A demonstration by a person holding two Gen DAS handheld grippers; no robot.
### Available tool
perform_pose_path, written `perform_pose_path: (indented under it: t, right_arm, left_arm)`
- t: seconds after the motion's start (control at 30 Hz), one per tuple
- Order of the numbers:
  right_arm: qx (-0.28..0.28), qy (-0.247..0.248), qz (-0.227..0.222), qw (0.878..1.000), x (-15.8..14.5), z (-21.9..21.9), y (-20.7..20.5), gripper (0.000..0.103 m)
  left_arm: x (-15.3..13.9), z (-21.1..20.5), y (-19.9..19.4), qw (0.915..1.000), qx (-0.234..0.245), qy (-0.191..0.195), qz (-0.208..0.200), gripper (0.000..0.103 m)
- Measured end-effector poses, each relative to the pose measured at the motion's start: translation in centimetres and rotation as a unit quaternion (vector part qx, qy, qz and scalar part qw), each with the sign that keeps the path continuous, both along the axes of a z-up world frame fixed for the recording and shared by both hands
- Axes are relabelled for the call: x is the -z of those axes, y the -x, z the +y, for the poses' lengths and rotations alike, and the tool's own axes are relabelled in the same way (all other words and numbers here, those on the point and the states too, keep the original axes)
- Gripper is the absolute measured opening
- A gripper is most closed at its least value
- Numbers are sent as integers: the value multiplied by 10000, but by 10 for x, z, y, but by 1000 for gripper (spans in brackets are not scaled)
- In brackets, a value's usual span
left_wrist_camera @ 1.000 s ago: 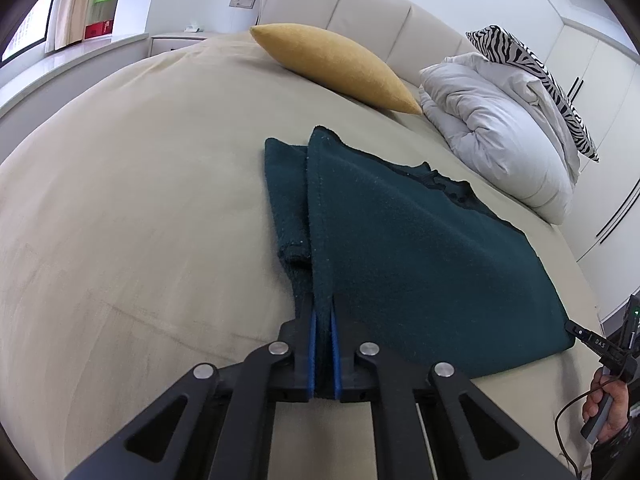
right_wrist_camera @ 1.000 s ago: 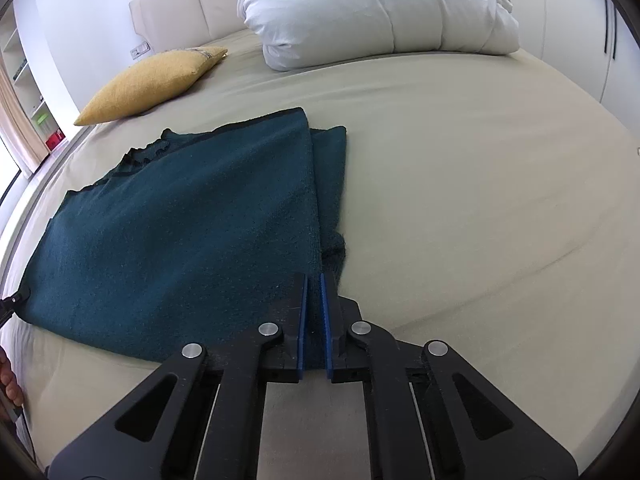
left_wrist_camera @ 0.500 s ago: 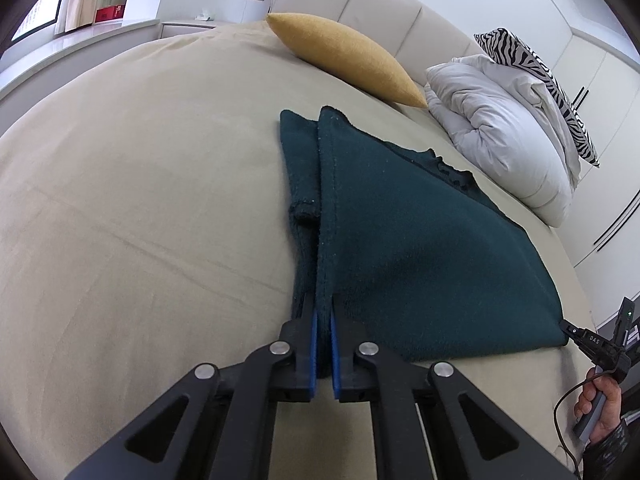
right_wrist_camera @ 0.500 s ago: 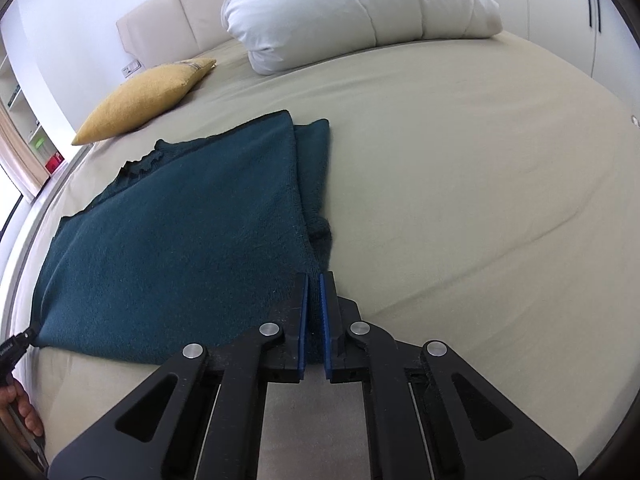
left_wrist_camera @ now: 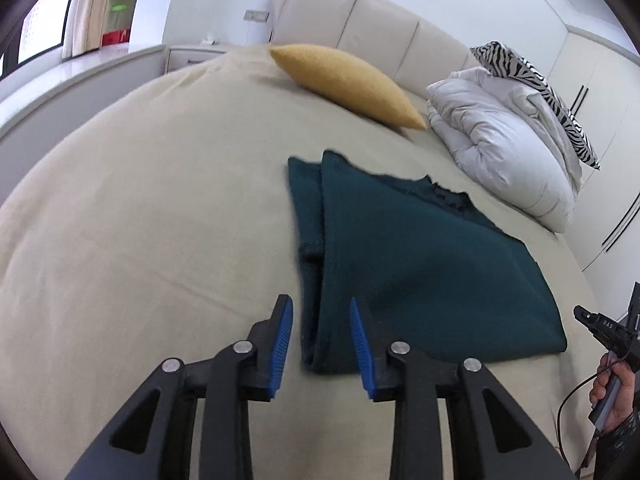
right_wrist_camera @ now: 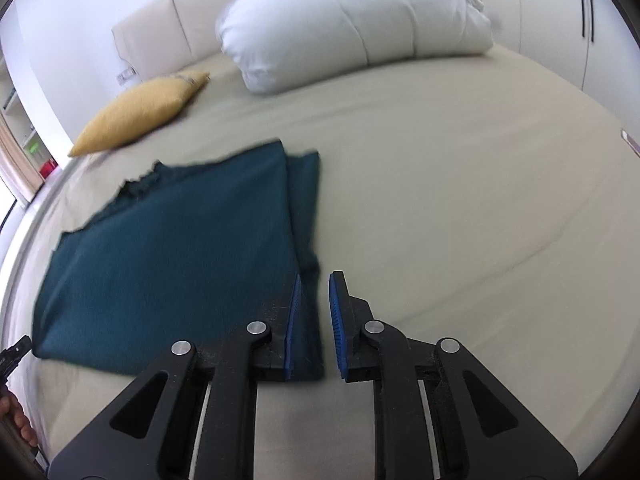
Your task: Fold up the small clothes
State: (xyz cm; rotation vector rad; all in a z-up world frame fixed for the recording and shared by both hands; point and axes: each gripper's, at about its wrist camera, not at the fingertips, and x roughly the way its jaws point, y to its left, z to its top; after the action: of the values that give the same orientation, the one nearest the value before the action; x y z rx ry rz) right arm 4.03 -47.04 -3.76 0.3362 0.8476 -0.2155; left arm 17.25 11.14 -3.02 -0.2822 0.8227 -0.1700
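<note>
A dark teal knitted garment (left_wrist_camera: pixel 420 264) lies flat on the beige bed, folded so that a narrow strip runs down its left side. My left gripper (left_wrist_camera: pixel 321 307) hovers just above its near left corner. Its jaws are opening; the cloth lies below the gap and the blue pads do not press it. In the right wrist view the same garment (right_wrist_camera: pixel 180 256) spreads to the left. My right gripper (right_wrist_camera: pixel 314 280) is over the near right corner, jaws opening, pads clear of the cloth.
A mustard cushion (left_wrist_camera: pixel 348 84) and a white duvet (left_wrist_camera: pixel 504 152) with a zebra-print pillow (left_wrist_camera: pixel 532 80) lie at the headboard. Bare beige sheet (right_wrist_camera: pixel 460 200) stretches around the garment. A hand holding the other gripper (left_wrist_camera: pixel 612 364) shows at the right edge.
Both grippers were shut on the garment's near corners; their jaws have now parted and let the cloth go. Both have lifted slightly, and the garment rests flat.
</note>
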Motion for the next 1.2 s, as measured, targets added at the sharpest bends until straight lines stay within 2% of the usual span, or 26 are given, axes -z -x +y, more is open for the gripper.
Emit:
perform_pose_path:
  t: [0.07,0.13,0.2,0.3,0.33,0.4,0.47,0.5,0.53,0.57,0.63,0.7,0.73,0.8,0.83,0.93,0.97,1.03,1.1,1.17,1.2]
  right_arm:
    - [-281,-369,-145,9988,-7,9,-16,17]
    - [-696,-769,-163,9945,-6,30,-44,17]
    - [-1095,-1105,-190,9876,-1,55,-72,17]
    - [-1432,-1376,-75,9800,11,90,-114,19]
    - [-1614,-1534,-28,9749,16,103,-132,25]
    - [-1749,-1820,95,9676,27,119,-157,57]
    - [-1781,-2079,93,9618,38,127,-177,58]
    - [-1812,-2172,102,9591,45,130,-185,56]
    - [-1791,-2214,110,9585,51,130,-192,56]
    - [-1737,-2307,73,9574,56,125,-198,55]
    - [-1609,-2606,-128,9519,61,107,-204,53]
    - [-1119,-2615,-284,9583,66,75,-204,52]
    - [-838,-2668,-329,9596,70,57,-205,47]
    - [-307,-3026,-465,9515,80,14,-195,19]
    - [-110,-3150,-555,9474,85,-5,-189,17]
    - [432,-3484,-989,9311,92,-50,-162,16]
    - [607,-3551,-1140,9259,93,-62,-153,21]
    - [1117,-3286,-1138,9309,92,-81,-135,23]
    - [1452,-3305,-1205,9248,90,-95,-112,25]
    - [1536,-2934,-1189,9360,73,-92,-92,29]
    - [1462,-2815,-1247,9401,63,-87,-84,29]
  left_arm:
    - [-13,-21,-21,9993,330,-142,-136,38]
    - [-18,-47,-49,9971,656,-308,-217,39]
    - [-18,-74,-81,9938,839,-635,-348,39]
    - [-10,-101,-129,9914,1024,-740,-329,40]
    - [-5,-107,-142,9904,1005,-888,-340,40]
    - [11,-111,-164,9896,949,-1076,-141,40]
    - [34,-100,-176,9901,734,-1194,98,40]
    - [44,-91,-178,9919,673,-1055,218,40]
    - [48,-80,-177,9951,648,-729,184,40]
    - [48,-70,-174,9969,626,-473,114,40]
    - [50,-63,-174,9974,659,-285,116,40]
    - [52,-58,-174,9978,651,-100,105,40]
    - [53,-56,-173,9979,641,-33,91,39]
    - [53,-54,-171,9980,634,27,48,39]
    - [52,-54,-169,9980,632,32,35,39]
    - [54,-51,-170,9980,630,80,29,39]
    - [54,-50,-170,9980,623,130,38,39]
    - [54,-45,-171,9979,569,285,85,39]
    - [51,-38,-164,9981,436,421,144,39]
    - [41,-37,-149,9989,269,348,178,41]
    - [36,-38,-140,9991,252,299,152,47]
